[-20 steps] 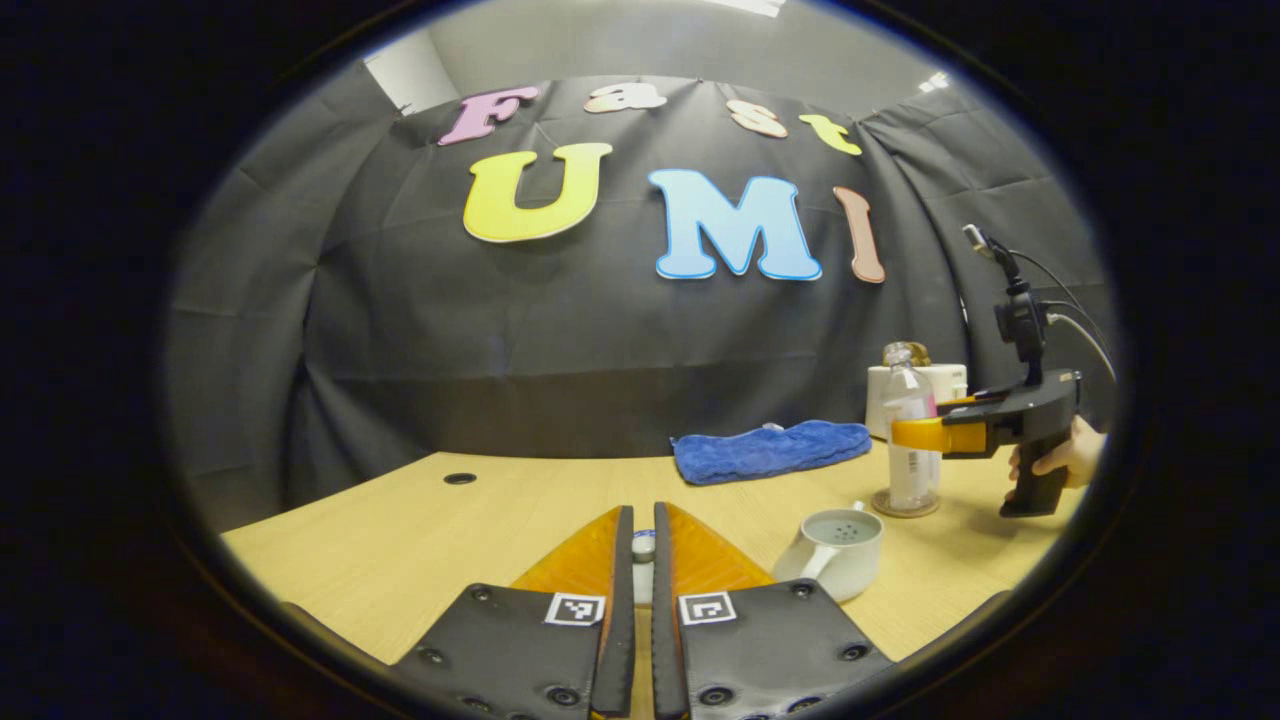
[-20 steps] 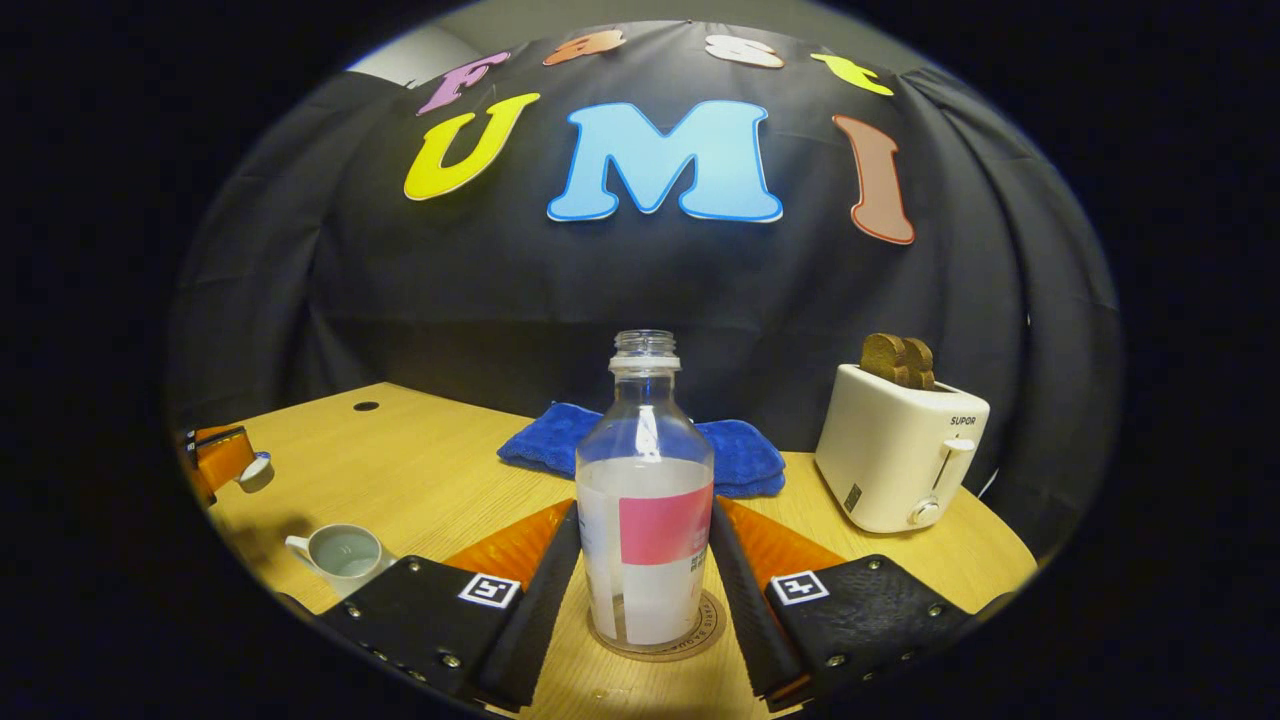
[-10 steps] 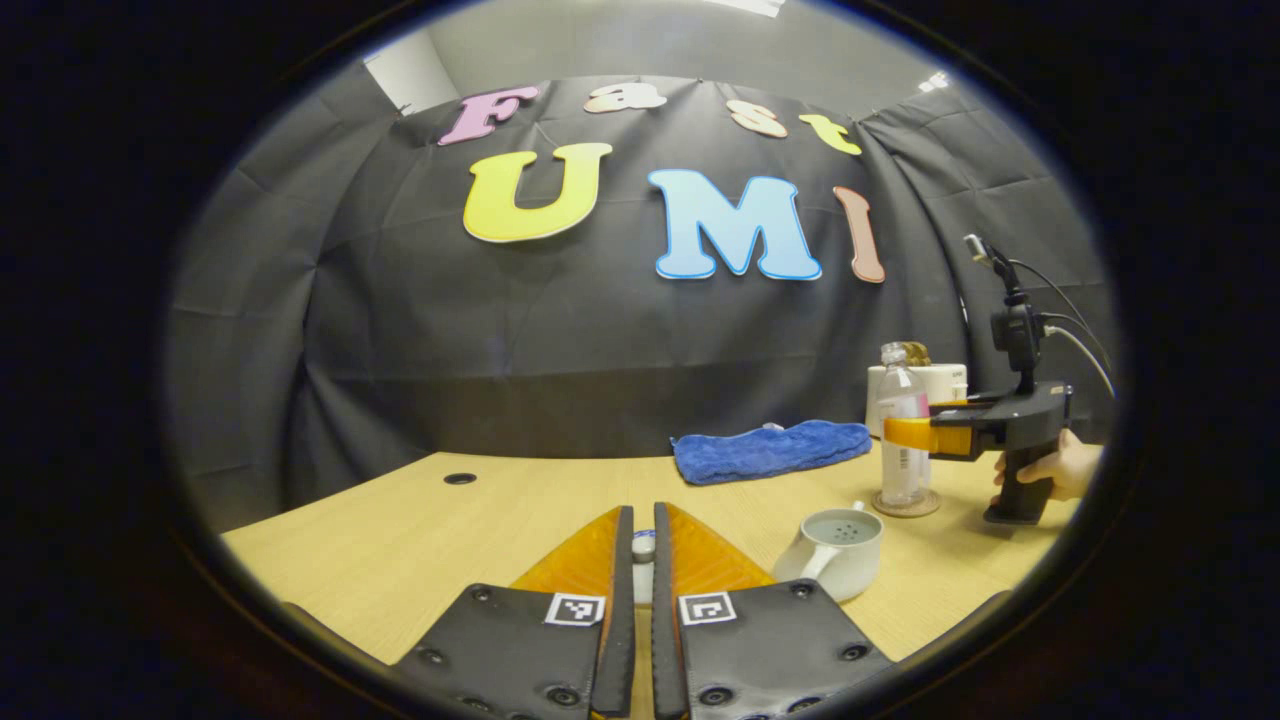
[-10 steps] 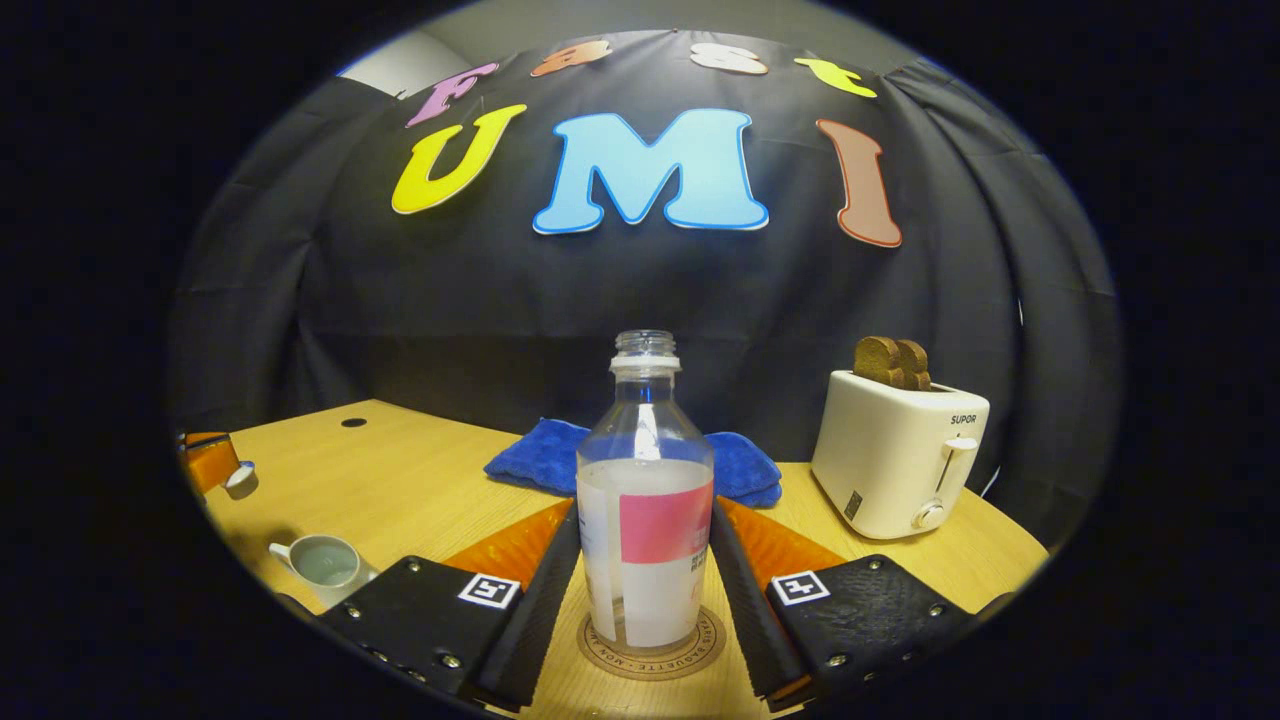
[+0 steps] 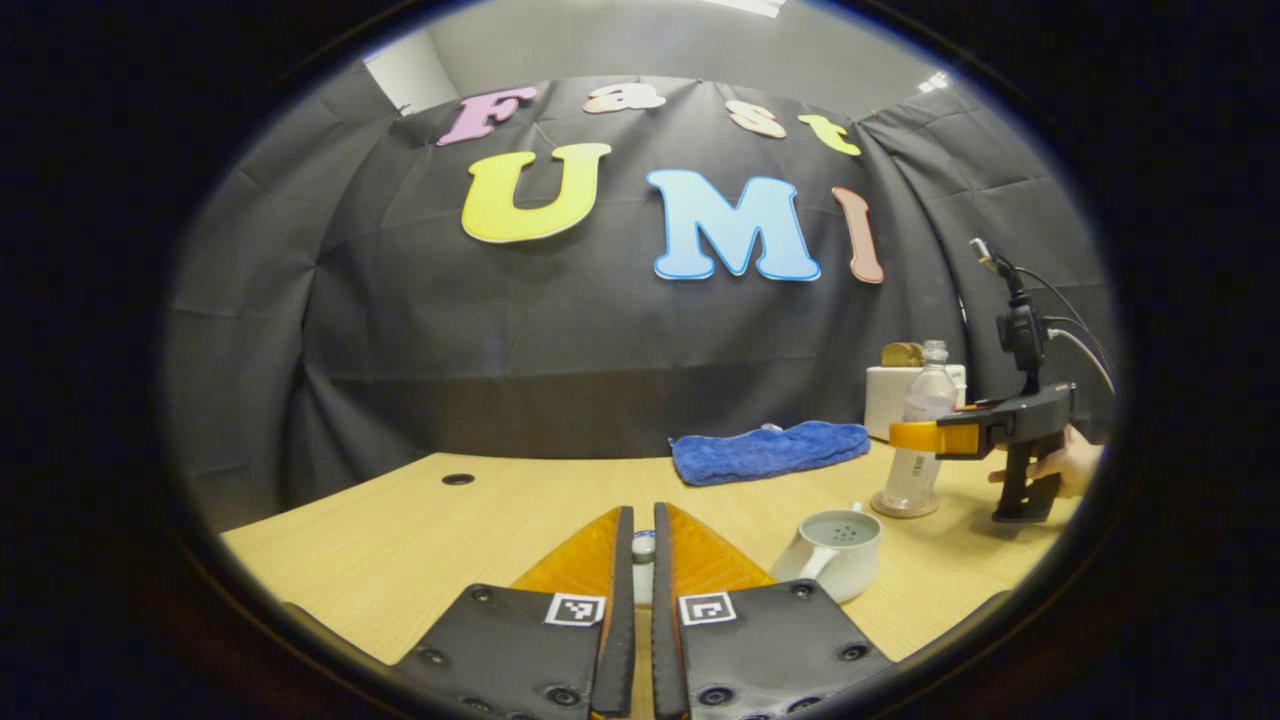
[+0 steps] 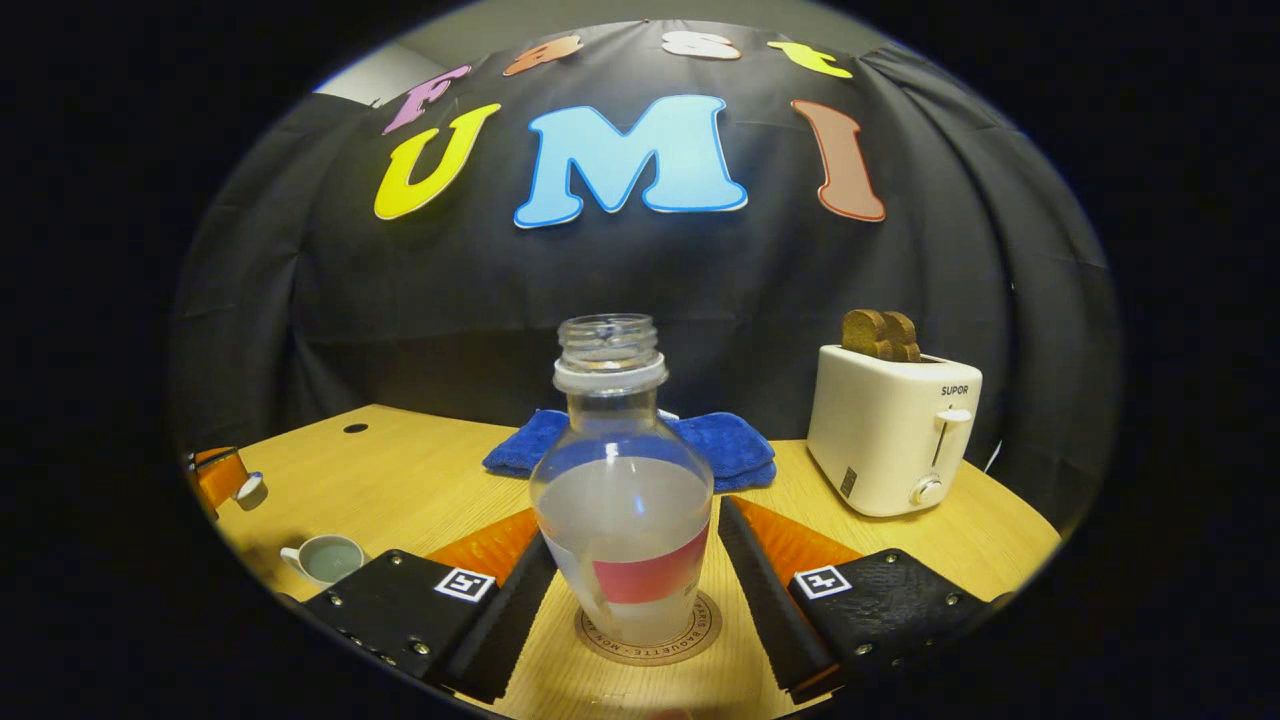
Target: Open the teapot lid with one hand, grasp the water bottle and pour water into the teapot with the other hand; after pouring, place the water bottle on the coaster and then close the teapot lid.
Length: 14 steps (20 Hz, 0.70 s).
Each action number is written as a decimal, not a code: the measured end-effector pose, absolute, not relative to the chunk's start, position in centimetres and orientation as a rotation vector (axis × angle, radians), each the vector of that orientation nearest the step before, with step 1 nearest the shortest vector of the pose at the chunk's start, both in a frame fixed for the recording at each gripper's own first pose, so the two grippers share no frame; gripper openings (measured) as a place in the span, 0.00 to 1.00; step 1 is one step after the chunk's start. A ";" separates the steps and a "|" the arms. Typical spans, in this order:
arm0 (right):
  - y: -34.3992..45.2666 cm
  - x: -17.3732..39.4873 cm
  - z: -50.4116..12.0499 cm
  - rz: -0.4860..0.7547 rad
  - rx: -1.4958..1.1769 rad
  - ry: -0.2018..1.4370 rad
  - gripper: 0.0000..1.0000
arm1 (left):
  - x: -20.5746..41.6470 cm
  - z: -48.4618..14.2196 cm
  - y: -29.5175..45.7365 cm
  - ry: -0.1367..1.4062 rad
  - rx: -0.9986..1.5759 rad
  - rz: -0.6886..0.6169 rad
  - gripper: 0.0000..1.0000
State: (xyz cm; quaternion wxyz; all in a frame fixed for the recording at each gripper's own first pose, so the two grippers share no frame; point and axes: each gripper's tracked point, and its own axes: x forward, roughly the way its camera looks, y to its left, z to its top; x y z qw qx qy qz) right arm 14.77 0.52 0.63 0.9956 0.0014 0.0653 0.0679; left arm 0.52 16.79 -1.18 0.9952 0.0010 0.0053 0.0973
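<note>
My right claw [image 6: 628,560] stands open around the water bottle [image 6: 622,520], its fingers apart from the clear sides, and the bottle leans toward me with its foot on the coaster [image 6: 648,630]. My left claw [image 5: 642,560] is shut on the small teapot lid [image 5: 643,548], which I hold above the bench [image 5: 430,530], well to the left of the coaster. The teapot [image 5: 838,550] stands open just to the near left of the coaster, a little water showing over its strainer holes. I judge the pouring done; what is left is to settle the bottle upright and cap the pot. The bottle is uncapped, thin-walled and about half full, so it should be light, smooth and easy to tip or squash; I would take it at the labelled belly, gently. The lid looks like hard, slick, chippable pottery, best held by its knob and lowered squarely. A blue towel [image 6: 720,445] and a toaster [image 6: 895,430] stand beyond the coaster.
</note>
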 end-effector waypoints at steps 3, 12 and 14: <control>0.0 13.8 0.4 0.117 -0.039 0.111 0.93 | 0.4 -1.1 16.7 0.010 0.001 0.195 0.14; -1.6 8.2 -0.6 0.077 -0.014 0.049 0.94 | 1.9 -0.8 11.8 0.006 -0.002 0.103 0.14; -2.2 7.1 -0.3 0.069 0.005 0.044 0.94 | 2.0 -0.8 10.3 0.004 -0.002 0.077 0.13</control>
